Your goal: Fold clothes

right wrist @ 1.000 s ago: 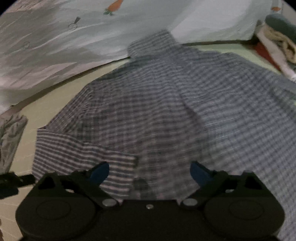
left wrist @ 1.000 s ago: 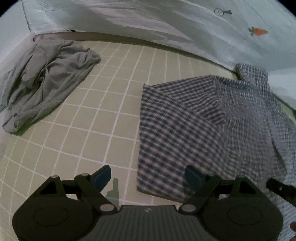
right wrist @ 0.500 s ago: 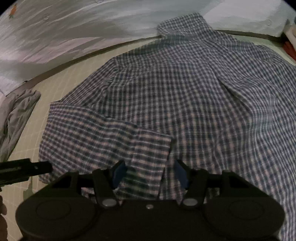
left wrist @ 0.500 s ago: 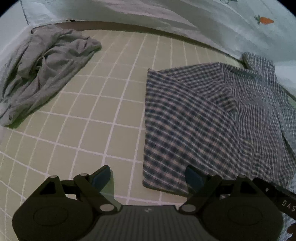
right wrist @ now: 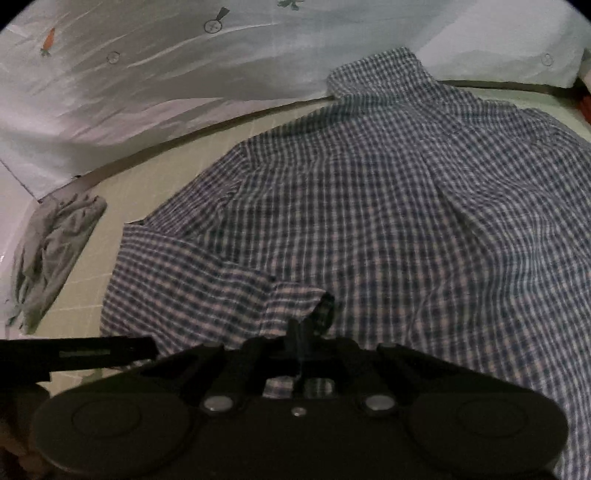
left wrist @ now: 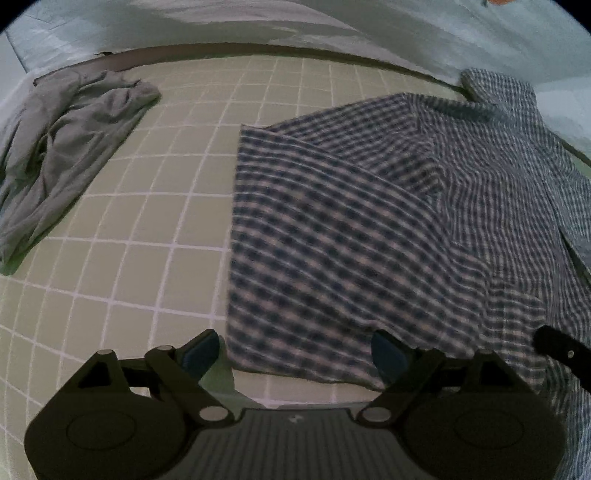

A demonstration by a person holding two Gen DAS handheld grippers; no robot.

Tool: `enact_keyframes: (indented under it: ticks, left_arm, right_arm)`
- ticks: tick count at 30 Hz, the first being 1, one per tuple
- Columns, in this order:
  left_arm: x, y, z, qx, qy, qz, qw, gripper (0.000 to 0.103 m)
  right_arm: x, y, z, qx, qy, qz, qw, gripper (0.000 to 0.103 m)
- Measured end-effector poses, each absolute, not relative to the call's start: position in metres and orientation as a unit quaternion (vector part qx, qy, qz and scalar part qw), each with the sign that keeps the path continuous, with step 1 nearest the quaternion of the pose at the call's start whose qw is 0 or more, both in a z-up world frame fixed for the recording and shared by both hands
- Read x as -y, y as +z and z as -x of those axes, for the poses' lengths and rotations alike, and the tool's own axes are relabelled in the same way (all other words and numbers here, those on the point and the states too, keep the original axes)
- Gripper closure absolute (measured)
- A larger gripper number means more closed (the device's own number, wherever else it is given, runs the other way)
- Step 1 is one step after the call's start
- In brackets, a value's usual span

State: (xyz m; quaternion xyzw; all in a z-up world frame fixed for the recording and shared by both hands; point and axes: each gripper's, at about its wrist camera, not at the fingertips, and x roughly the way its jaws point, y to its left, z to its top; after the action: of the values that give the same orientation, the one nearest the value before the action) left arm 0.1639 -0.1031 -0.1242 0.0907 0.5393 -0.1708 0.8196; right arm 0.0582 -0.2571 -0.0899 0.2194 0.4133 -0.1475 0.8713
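**Mia:** What does the left camera see?

**Tom:** It sees a blue and white checked cloth shirt [left wrist: 369,229] lying spread out on a soft green mat with white grid lines [left wrist: 155,206]. The near edge of the shirt sits just in front of the left tongs [left wrist: 295,354]. The left tongs stand wide apart, and nothing is pinched in them. The corner of the shirt lies between the two blue pads [left wrist: 201,352], but the pads do not press on it.

**Mia:** Is there anything else?

**Tom:** Yes. A crumpled grey cloth [left wrist: 62,155] lies far off to the left on the mat, well apart from the shirt. Behind the mat hangs a pale sheet [left wrist: 258,26]. A black bar of the other tool [left wrist: 565,356] pokes in at the right.

**Mia:** And the right camera?

**Tom:** The same checked shirt [right wrist: 406,206] fills most of it, with its collar at the far end by a pale sheet with small carrot pictures [right wrist: 129,74]. The right tongs [right wrist: 301,343] are pinched tight on a fold of the shirt's near edge, and the cloth bunches up there. The grey cloth [right wrist: 55,251] lies at the left.
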Motion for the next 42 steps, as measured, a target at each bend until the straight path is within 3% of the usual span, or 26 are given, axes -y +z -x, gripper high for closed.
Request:
enact_keyframes:
  ticks: [2,4,5,7,11,12,16,18,20,23,32,42]
  left_arm:
    - [0.105,-0.123,-0.164,-0.542,-0.164,-0.092,0.819,0.013]
    - [0.104,-0.123,-0.164,-0.542,-0.16,-0.094,0.82,0.013]
    - [0.103,-0.123,-0.164,-0.542,-0.156,-0.097,0.82,0.013]
    - [0.1,-0.125,-0.166,-0.544,-0.145,-0.102,0.82,0.012]
    - [0.094,-0.129,-0.172,-0.547,-0.141,-0.102,0.819,0.008]
    - [0.094,-0.129,-0.173,-0.547,-0.142,-0.104,0.818,0.007]
    - [0.091,-0.132,-0.178,-0.548,-0.146,-0.108,0.816,0.0]
    - [0.09,-0.133,-0.179,-0.546,-0.148,-0.109,0.817,0.0]
    - [0.09,-0.134,-0.179,-0.545,-0.151,-0.111,0.817,0.0]
    - [0.09,-0.134,-0.181,-0.545,-0.153,-0.113,0.816,0.0]
    - [0.098,-0.119,-0.189,-0.542,-0.154,-0.112,0.819,0.0]
    - [0.138,-0.098,-0.193,-0.515,-0.126,-0.113,0.841,0.0]
  right_arm:
    - [0.261,-0.094,-0.061,-0.421,-0.149,-0.232,0.864,0.094]
    - [0.263,-0.097,-0.064,-0.426,-0.152,-0.244,0.858,0.079]
    - [0.263,-0.098,-0.067,-0.425,-0.152,-0.242,0.859,0.066]
    - [0.26,-0.098,-0.073,-0.422,-0.152,-0.234,0.862,0.06]
    - [0.254,-0.102,-0.086,-0.43,-0.151,-0.212,0.865,0.037]
    - [0.252,-0.104,-0.089,-0.433,-0.15,-0.208,0.864,0.037]
    - [0.241,-0.107,-0.095,-0.435,-0.142,-0.184,0.87,0.043]
    - [0.232,-0.107,-0.096,-0.438,-0.142,-0.157,0.874,0.068]
    - [0.227,-0.105,-0.096,-0.437,-0.135,-0.141,0.878,0.084]
    - [0.223,-0.101,-0.094,-0.43,-0.127,-0.133,0.884,0.096]
    - [0.258,-0.071,-0.078,-0.387,-0.167,-0.151,0.894,0.098]
    - [0.414,-0.042,-0.043,-0.314,-0.283,-0.18,0.888,0.098]
